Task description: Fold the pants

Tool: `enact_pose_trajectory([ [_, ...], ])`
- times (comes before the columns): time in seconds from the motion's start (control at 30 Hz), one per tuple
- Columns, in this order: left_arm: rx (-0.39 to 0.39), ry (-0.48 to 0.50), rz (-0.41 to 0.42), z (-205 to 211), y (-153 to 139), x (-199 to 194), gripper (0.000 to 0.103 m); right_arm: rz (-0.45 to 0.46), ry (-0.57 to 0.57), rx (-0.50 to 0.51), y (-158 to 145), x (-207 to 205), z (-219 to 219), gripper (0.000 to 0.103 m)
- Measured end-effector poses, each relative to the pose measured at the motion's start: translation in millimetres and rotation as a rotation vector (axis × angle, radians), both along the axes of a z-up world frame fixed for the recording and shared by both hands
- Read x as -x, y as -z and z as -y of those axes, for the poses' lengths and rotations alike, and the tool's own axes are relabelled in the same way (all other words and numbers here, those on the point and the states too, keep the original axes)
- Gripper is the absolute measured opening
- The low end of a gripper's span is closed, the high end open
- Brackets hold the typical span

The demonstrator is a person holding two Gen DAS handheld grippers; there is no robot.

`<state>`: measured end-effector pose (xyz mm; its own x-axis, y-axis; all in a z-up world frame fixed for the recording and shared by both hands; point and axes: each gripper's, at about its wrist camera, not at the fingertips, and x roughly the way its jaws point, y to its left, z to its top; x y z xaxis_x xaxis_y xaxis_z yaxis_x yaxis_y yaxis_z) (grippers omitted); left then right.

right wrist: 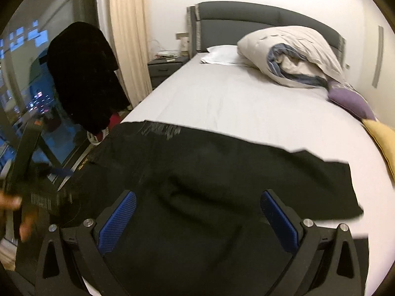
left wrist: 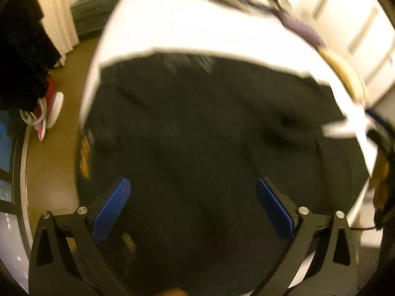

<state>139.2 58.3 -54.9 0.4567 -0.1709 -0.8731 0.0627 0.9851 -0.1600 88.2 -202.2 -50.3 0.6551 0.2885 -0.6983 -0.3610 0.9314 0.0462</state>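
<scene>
Across the near end of the bed (right wrist: 246,103) lie the pants (right wrist: 209,180), one black pair spread over the white sheet, with creases through the middle and a pale printed patch near the far edge. They look soft, limp and light, likely to sag and slide when lifted, so my judgement is that an outer edge or corner gives the best hold, pinching both layers of cloth together. Two tongs hover above them: the left gripper (left wrist: 192,207) stands spread wide with nothing between its blue pads, and the right gripper (right wrist: 197,218) is likewise spread and empty. Farther off I count one rolled duvet (right wrist: 291,54), one white pillow (right wrist: 219,53), one purple cushion (right wrist: 350,103), one yellow cushion (right wrist: 382,140) and one nightstand (right wrist: 165,70)
</scene>
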Motion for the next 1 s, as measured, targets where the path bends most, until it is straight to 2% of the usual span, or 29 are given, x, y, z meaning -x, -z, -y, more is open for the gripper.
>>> enact_pose_trajectory([
  [0.07, -0.06, 0.032, 0.055, -13, -7, -44, 0.103, -0.013, -0.051, -0.021, 1, -22, 7, 0.098],
  [0.13, -0.063, 0.108, 0.085, -21, -8, -86, 0.103, -0.045, -0.097, -0.027, 8, -47, 13, 0.091],
  [0.2, -0.068, 0.21, 0.07, -27, 0, -134, 0.103, -0.082, -0.147, -0.033, 17, -70, 18, 0.087],
  [0.37, -0.196, 0.433, -0.001, -24, 28, -215, 0.103, -0.136, -0.231, -0.028, 38, -103, 21, 0.085],
  [0.43, -0.178, 0.495, -0.048, -24, 39, -243, 0.097, -0.152, -0.25, -0.024, 46, -111, 20, 0.083],
  [0.57, -0.114, 0.562, -0.181, -27, 66, -280, 0.097, -0.178, -0.284, -0.021, 61, -122, 16, 0.082],
  [0.67, -0.111, 0.574, -0.269, -29, 91, -297, 0.097, -0.192, -0.305, -0.027, 65, -130, 13, 0.078],
  [0.77, -0.067, 0.53, -0.274, -33, 95, -312, 0.093, -0.187, -0.334, -0.033, 63, -143, 6, 0.073],
  [0.8, -0.048, 0.511, -0.275, -36, 94, -316, 0.09, -0.188, -0.342, -0.029, 62, -146, 3, 0.071],
  [0.9, -0.022, 0.506, -0.275, -39, 92, -323, 0.064, -0.19, -0.364, 0.002, 61, -163, -6, 0.064],
  [0.97, -0.024, 0.517, -0.274, -38, 89, -325, 0.025, -0.192, -0.373, 0.015, 61, -175, -13, 0.06],
  [1.0, -0.031, 0.518, -0.27, -38, 85, -326, 0.021, -0.193, -0.379, 0.027, 62, -184, -17, 0.059],
])
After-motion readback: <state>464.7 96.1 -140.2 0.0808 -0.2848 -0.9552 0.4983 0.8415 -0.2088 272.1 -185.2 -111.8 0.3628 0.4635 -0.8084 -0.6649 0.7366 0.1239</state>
